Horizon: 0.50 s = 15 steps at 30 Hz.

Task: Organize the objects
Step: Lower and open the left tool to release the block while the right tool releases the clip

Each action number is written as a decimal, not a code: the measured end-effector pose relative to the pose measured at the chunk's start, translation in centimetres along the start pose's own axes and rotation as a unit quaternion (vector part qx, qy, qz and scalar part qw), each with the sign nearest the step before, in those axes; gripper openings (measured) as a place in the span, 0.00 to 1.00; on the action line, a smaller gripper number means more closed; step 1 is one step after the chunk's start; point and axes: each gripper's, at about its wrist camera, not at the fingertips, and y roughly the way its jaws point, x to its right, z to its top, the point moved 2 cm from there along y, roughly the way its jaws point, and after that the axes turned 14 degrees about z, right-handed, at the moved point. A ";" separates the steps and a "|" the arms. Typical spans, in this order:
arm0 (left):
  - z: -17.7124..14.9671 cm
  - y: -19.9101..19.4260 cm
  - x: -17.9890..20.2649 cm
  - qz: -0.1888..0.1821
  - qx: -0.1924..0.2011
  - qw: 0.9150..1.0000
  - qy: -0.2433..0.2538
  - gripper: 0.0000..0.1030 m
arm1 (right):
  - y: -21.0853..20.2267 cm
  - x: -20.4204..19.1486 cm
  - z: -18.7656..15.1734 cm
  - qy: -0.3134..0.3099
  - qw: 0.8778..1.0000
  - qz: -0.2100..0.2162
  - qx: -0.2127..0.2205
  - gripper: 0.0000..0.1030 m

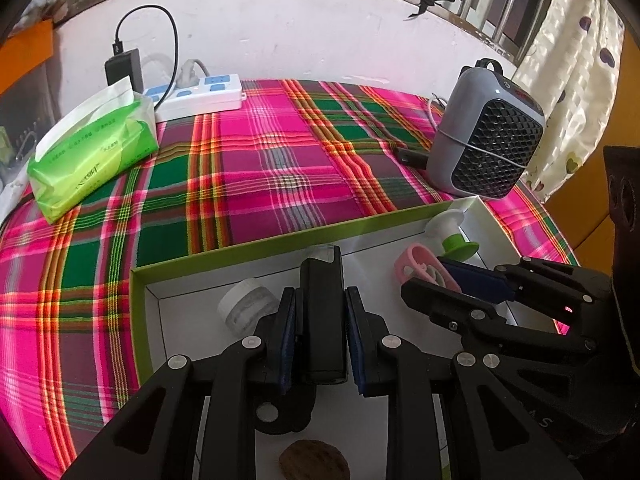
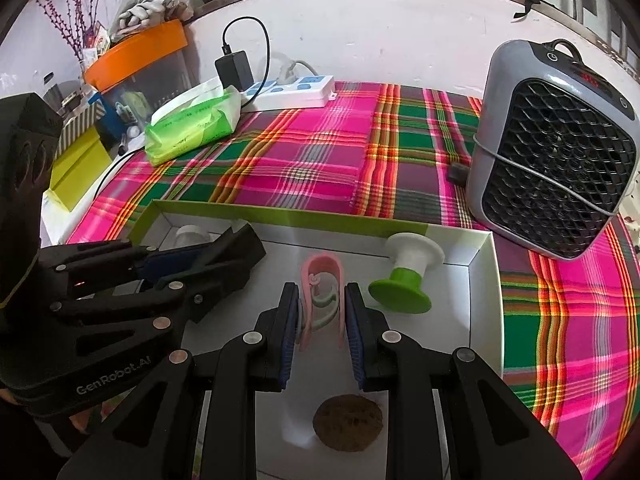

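A shallow white box with a green rim (image 1: 256,242) (image 2: 280,216) lies on the plaid cloth. My left gripper (image 1: 320,300) is shut on a black rectangular device (image 1: 322,320) with a clear tip, held over the box. My right gripper (image 2: 320,300) is shut on a pink oval clip (image 2: 322,292), also over the box; it shows at the right of the left wrist view (image 1: 424,270). In the box lie a white round jar (image 1: 246,306) (image 2: 192,234), a green-and-white spool (image 1: 454,232) (image 2: 404,276) and a brown round cookie-like disc (image 1: 314,462) (image 2: 347,422).
A grey fan heater (image 1: 486,136) (image 2: 556,152) stands at the right behind the box. A green tissue pack (image 1: 92,152) (image 2: 192,126), a white power strip (image 1: 200,96) (image 2: 296,90) and a black charger (image 1: 124,66) sit at the back left. A white wall lies behind.
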 end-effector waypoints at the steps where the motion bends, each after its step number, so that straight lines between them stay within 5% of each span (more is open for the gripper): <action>1: 0.0 0.0 0.0 0.001 -0.001 1.000 0.000 0.21 | 0.0 0.0 0.0 -0.001 1.000 -0.001 -0.001 0.23; 15: 0.0 0.2 0.1 0.009 -0.008 1.000 0.007 0.21 | 0.5 0.3 -0.1 0.002 1.000 -0.003 -0.009 0.24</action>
